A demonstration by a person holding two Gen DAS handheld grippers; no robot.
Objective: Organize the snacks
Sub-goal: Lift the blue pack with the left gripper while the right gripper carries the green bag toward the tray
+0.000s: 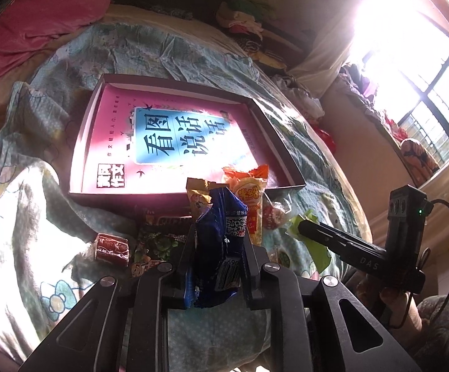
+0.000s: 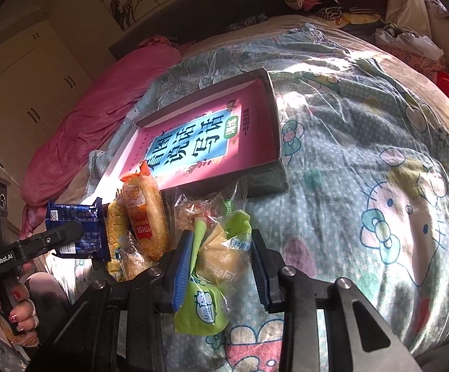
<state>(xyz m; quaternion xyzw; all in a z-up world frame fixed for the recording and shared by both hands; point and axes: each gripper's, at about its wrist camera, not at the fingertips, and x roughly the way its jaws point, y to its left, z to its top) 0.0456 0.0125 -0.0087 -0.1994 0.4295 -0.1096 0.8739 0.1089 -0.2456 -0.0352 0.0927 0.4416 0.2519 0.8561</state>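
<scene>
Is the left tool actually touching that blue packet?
Touching. In the left wrist view, the left tool has both fingers pressed against the blue packet, which is crumpled between them.

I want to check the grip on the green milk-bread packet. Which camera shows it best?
The right wrist view: the green packet fills the centre between the right gripper fingers, cow logo readable. The left wrist view shows only a green corner beside that gripper's finger; the left gripper holds a blue packet.
</scene>
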